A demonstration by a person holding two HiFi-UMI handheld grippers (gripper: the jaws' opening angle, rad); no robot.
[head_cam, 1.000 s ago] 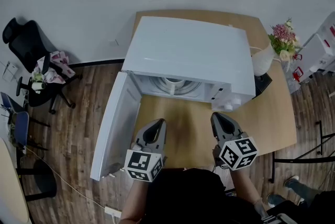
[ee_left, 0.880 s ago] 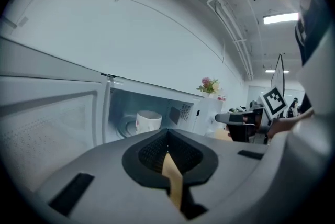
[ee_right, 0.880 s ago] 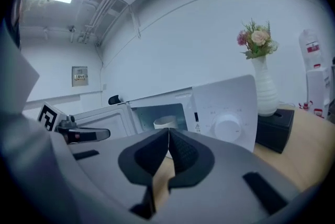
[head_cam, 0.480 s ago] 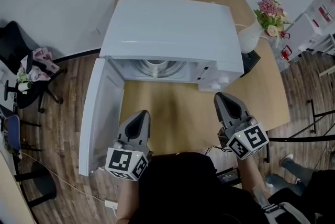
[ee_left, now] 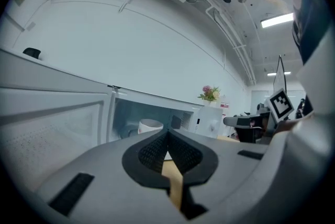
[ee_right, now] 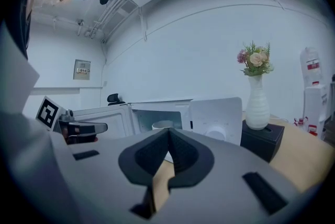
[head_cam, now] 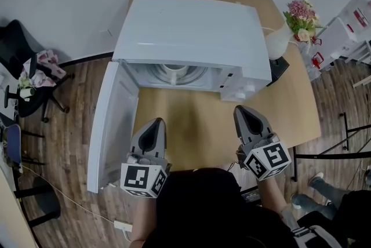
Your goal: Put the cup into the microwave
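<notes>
My left claw (ee_left: 167, 134) is pressed fully together, tip to tip, with nothing between its pads. My right claw (ee_right: 168, 131) is the same, its pads meeting and holding nothing. From the head view I hold both over the bare front part of the wooden counter (head_cam: 203, 125), well apart from each other, both pointing toward the white microwave (head_cam: 191, 32) that stands at the back of it.

The microwave door (head_cam: 113, 125) is swung wide open to the left, past the counter's edge. Inside the cavity, the white cup (ee_left: 150, 125) stands upright on the round turntable (head_cam: 194, 76), roughly in the middle, and it is the only thing in there. I cannot tell whether the cup has anything in it.

To the right of the microwave, a white vase (ee_right: 258, 108) stands on a black box (ee_right: 261, 139) and holds a small bunch of pink and cream flowers (ee_right: 255, 58).
</notes>
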